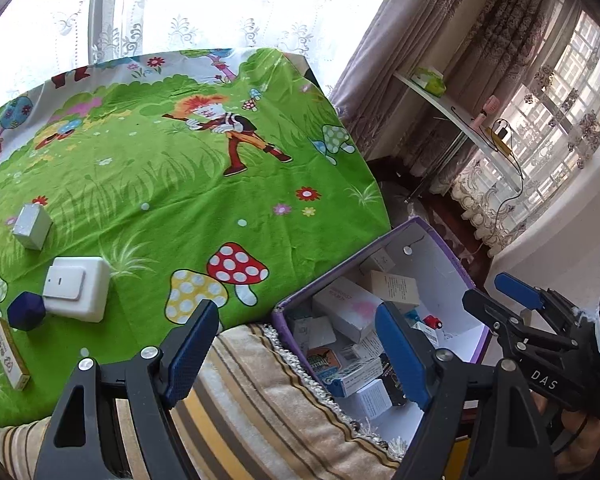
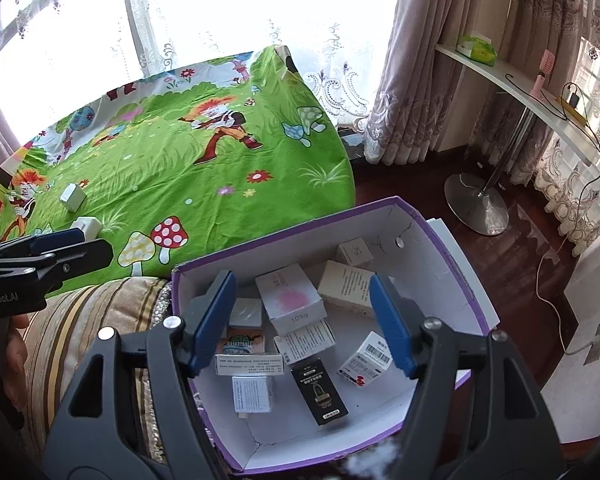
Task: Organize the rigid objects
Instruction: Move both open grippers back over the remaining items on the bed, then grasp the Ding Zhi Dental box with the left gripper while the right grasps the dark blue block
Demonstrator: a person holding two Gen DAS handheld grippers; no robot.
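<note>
On the cartoon bedsheet (image 1: 172,168), loose items wait near its left edge: small grey box (image 1: 31,226), white switch box (image 1: 78,288). Left gripper (image 1: 296,356) fingers spread, empty. Right gripper (image 2: 304,320), fingers spread and empty, hovers over the purple-rimmed box (image 2: 452,236), likely the collection point.

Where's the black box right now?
In the right wrist view the black box lies on the floor of the purple bin, near its front wall, between a white box and a barcoded box.

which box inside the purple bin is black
The narrow black box near the front of the purple bin; the other boxes around it are white or cream.
</note>
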